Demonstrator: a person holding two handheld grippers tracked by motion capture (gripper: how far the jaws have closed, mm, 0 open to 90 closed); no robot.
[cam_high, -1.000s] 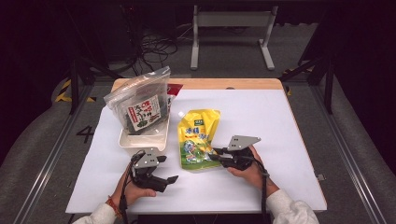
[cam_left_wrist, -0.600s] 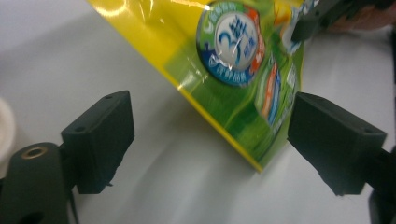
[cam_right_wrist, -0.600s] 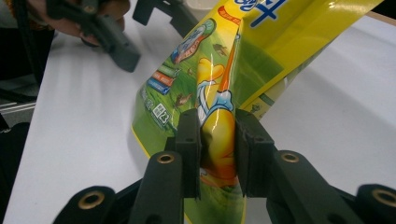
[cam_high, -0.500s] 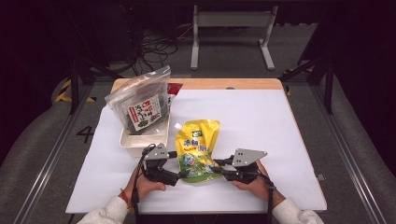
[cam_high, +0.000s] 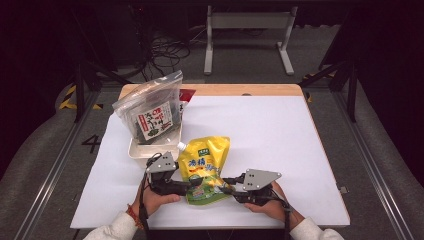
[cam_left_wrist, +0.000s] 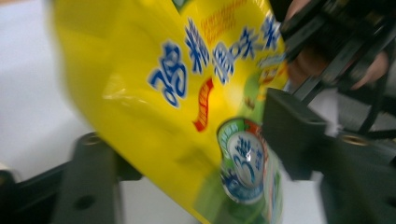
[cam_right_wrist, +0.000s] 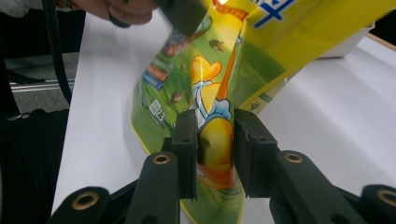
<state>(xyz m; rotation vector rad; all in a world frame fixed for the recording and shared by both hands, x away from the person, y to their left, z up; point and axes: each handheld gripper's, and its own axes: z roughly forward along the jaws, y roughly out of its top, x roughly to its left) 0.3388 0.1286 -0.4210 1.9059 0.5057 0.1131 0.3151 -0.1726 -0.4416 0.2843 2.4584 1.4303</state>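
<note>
meanwhile both hands lay low at the table's near edge, right gripper pinching the glossy yellow spouted pouch, left gripper's jaws just closing around it.

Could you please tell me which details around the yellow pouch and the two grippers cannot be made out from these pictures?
- Left gripper view: motion blur smears the glossy yellow plastic pouch, so whether the pads press it is unclear.
- Right gripper view: the pouch's top is cut off by the upper edge.
- High view: the clear bag of dark seaweed hides the inside of the white tray; its label print is too small to read.
</note>
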